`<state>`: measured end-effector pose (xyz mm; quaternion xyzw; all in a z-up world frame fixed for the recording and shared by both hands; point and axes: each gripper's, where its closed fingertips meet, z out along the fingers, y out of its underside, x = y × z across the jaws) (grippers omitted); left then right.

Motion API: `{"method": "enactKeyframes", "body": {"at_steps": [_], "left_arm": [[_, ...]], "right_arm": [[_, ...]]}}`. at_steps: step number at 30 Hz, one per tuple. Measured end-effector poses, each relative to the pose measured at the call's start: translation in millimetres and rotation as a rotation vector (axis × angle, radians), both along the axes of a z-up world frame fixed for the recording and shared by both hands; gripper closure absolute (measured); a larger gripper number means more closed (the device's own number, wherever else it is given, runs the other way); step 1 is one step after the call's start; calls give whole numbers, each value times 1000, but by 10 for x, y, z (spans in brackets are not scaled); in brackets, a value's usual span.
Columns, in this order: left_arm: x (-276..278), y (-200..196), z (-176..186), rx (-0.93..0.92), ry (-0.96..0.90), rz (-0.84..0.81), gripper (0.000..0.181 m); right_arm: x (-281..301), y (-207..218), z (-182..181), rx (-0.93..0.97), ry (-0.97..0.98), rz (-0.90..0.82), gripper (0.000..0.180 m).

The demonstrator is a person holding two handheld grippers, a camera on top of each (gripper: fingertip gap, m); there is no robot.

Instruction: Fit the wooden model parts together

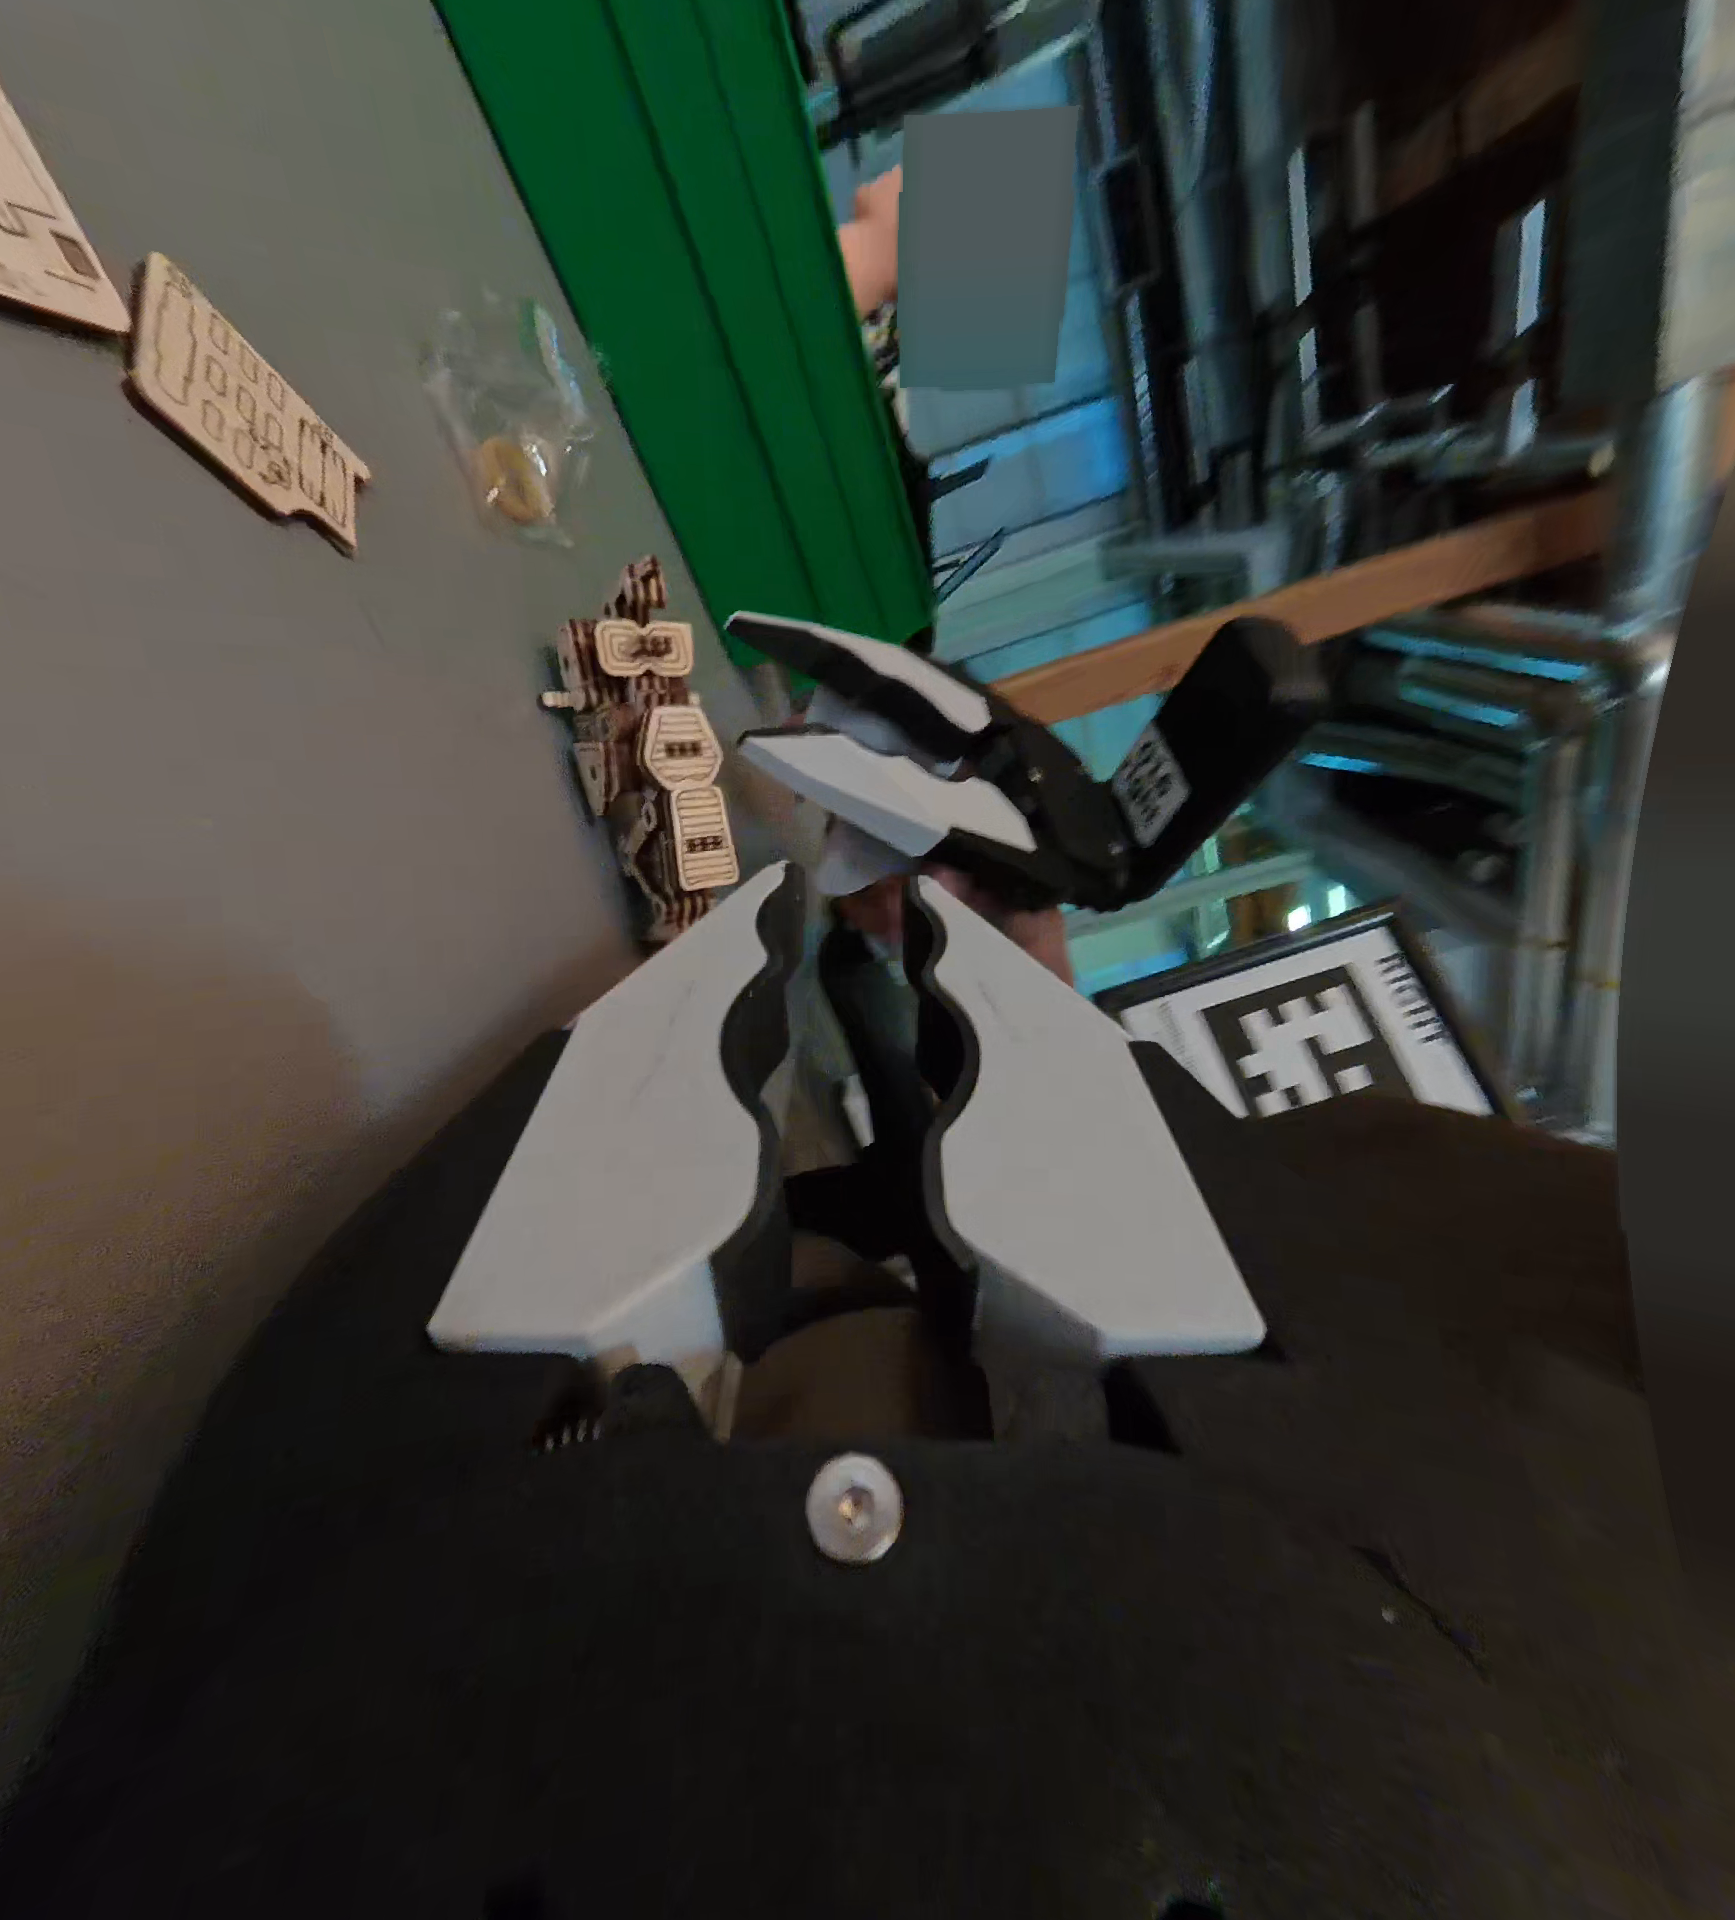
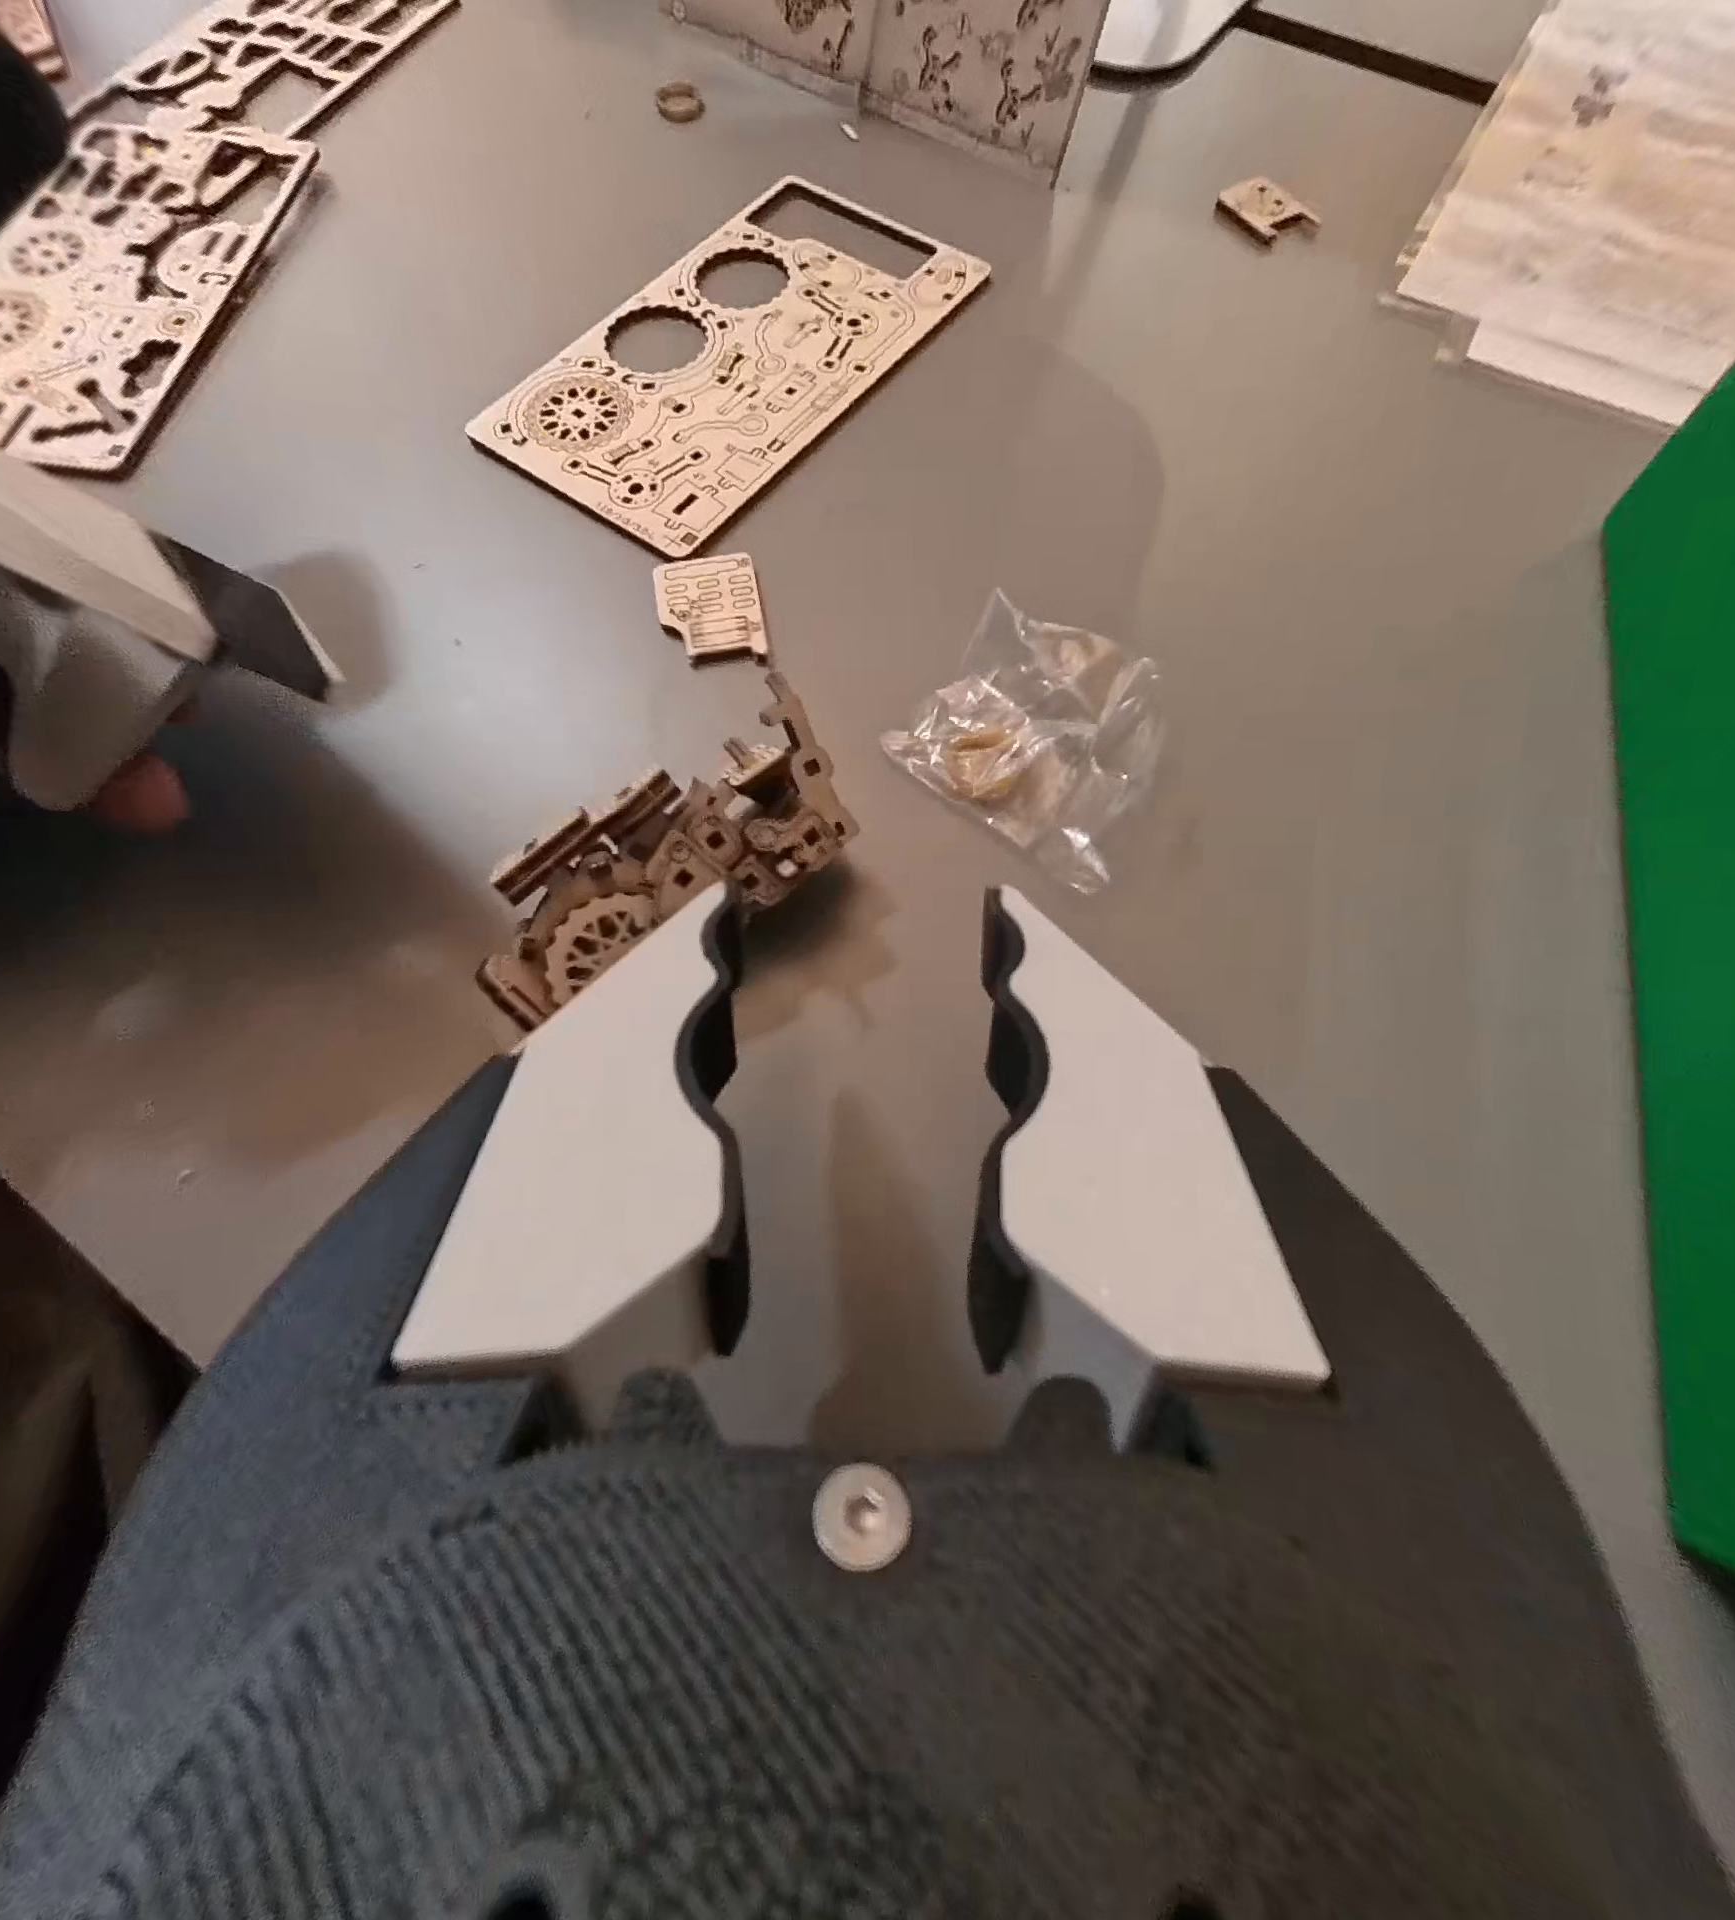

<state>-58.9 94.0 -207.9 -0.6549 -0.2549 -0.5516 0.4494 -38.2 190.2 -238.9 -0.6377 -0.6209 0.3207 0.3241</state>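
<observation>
Grey worktop (image 2: 1258, 623), strewn with laser-cut sheets. Half-built wooden model (image 2: 676, 883) standing mid-worktop, a small loose panel (image 2: 712, 608) just beyond, a clear bag (image 2: 1034, 727) beside. Right tongs (image 2: 858, 914) apart, empty, tips just beside the model. Left tongs (image 1: 847, 894) narrowly parted, holding nothing. Best to steady the model low, then press parts squarely.
</observation>
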Motion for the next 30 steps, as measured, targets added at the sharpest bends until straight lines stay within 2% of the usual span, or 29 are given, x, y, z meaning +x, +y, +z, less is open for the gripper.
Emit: {"method": "enactKeyframes", "body": {"at_steps": [9,12,21,30], "left_arm": [[178,154,-342,-168,397,-82,145],[190,225,-388,-196,445,-89,145],[138,392,-459,-240,458,-84,159],[11,405,-391,-204,189,-25,165]], "right_arm": [[20,-113,33,-23,3,65,140],[32,-102,44,-38,3,64,140],[48,-160,5,16,-22,99,140],[35,-50,60,8,17,53,142]]}}
